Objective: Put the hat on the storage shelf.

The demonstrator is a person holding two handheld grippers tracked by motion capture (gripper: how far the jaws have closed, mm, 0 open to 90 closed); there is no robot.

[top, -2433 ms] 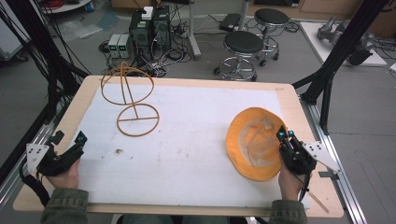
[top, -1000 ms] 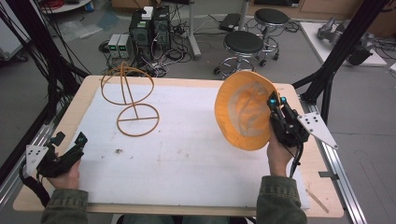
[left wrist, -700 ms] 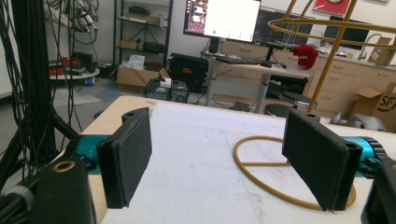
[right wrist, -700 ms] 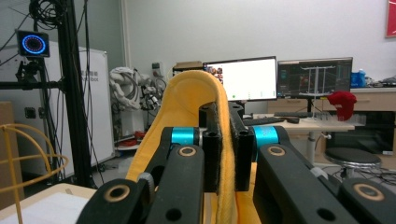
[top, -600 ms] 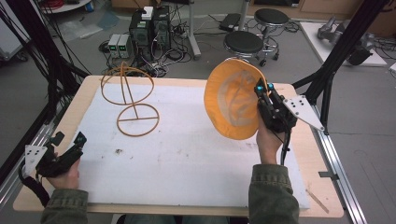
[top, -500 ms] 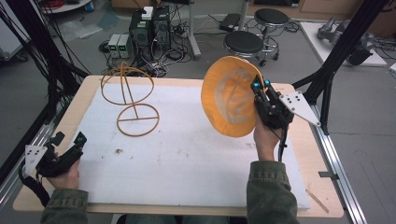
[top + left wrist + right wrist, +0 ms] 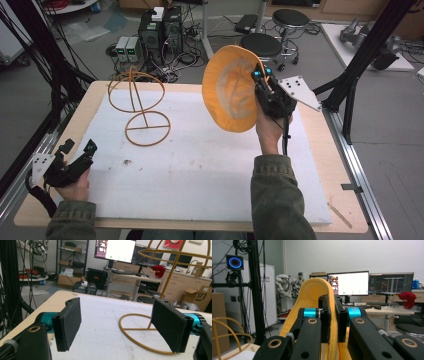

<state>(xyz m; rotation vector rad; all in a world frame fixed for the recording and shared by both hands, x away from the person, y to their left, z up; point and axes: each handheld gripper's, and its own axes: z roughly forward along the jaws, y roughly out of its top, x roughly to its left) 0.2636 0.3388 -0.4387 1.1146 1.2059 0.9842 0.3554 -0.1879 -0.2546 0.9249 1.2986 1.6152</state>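
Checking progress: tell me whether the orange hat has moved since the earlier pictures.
Yes. The orange hat, clamped in the right hand-held gripper, rose off the table's near right and travelled up-left toward the wire stand.

round yellow fabric hat [image 7: 231,90]: above table's far right | yellow wire hat stand [image 7: 141,107]: far left, on white foam mat [image 7: 200,165]

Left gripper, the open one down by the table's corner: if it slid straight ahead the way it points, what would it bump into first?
Most likely the wire stand. The left gripper points across the white mat, and the stand's round base ring lies ahead between its open jaws, slightly towards the right jaw. Depth is hard to judge.
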